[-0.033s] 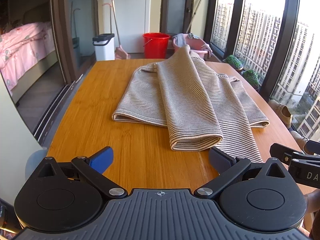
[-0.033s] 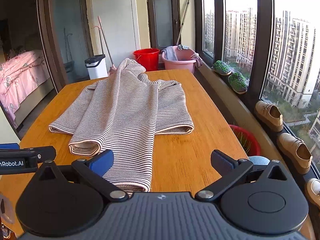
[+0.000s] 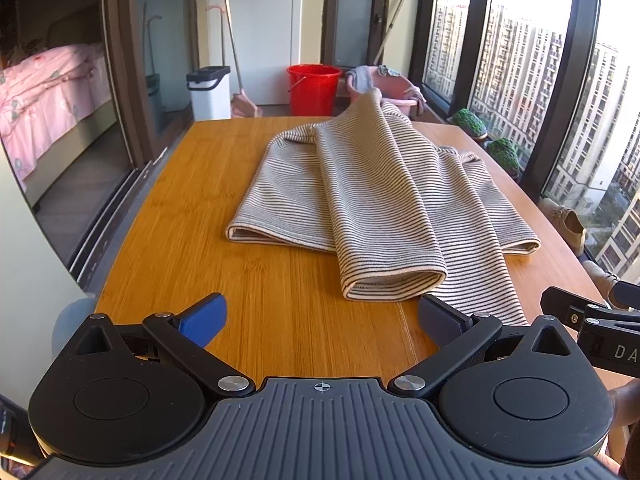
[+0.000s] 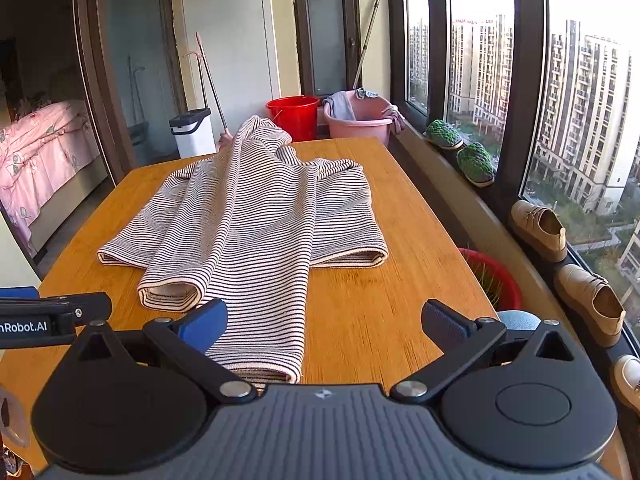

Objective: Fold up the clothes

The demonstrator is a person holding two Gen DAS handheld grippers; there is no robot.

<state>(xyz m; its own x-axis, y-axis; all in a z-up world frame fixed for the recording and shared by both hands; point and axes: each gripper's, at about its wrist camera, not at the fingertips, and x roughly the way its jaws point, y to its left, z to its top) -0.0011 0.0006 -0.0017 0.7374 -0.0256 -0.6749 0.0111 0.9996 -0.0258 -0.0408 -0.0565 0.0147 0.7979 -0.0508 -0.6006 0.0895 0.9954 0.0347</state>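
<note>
A striped beige and dark garment (image 3: pixel 372 200) lies partly folded on the wooden table (image 3: pixel 192 216), its sleeves laid over the body toward the near edge. It also shows in the right wrist view (image 4: pixel 248 224). My left gripper (image 3: pixel 322 320) is open and empty above the near table edge, just short of a sleeve cuff (image 3: pixel 394 284). My right gripper (image 4: pixel 324 326) is open and empty, its left finger (image 4: pixel 204 324) over the nearest sleeve end (image 4: pixel 260 364). Each gripper shows at the edge of the other's view.
Beyond the far table end stand a red bucket (image 3: pixel 314 88), a pink basin (image 4: pixel 358 118) and a white bin (image 3: pixel 208 92). A window sill with shoes (image 4: pixel 540 228) runs along the right. A red basket (image 4: pixel 496 280) sits below the table's right edge. A pink bed (image 3: pixel 48 96) is left.
</note>
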